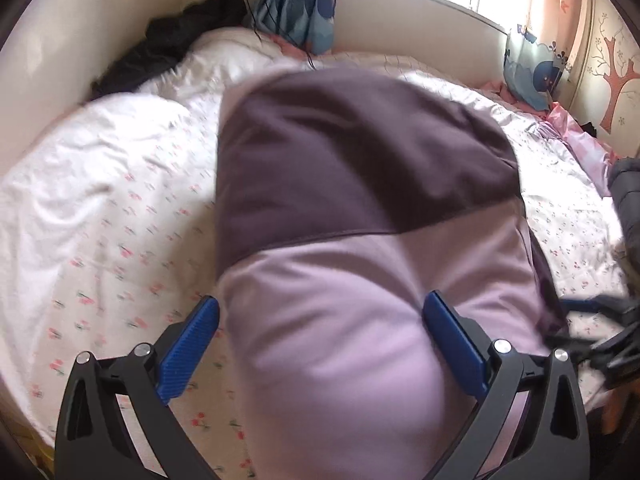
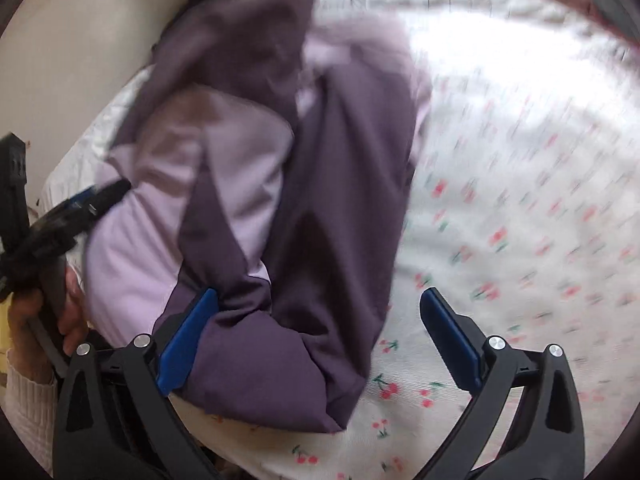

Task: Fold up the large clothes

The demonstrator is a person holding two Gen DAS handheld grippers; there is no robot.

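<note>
Both fingers (image 1: 202,344) wide around jacket (image 1: 360,240)

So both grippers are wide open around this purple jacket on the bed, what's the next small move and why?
Probably shut the right gripper on the dark purple fold of the two-tone purple padded jacket. Its jaws stand open, with that fold against the left pad only. The left gripper is open too, straddling the lilac panel, so neither holds the jacket on the cherry-print bedsheet.

Probably home bedroom: bed (image 1: 120,208), curtains (image 1: 304,4)

Purple jacket (image 2: 256,200) on cherry-print sheet (image 2: 500,240)
</note>
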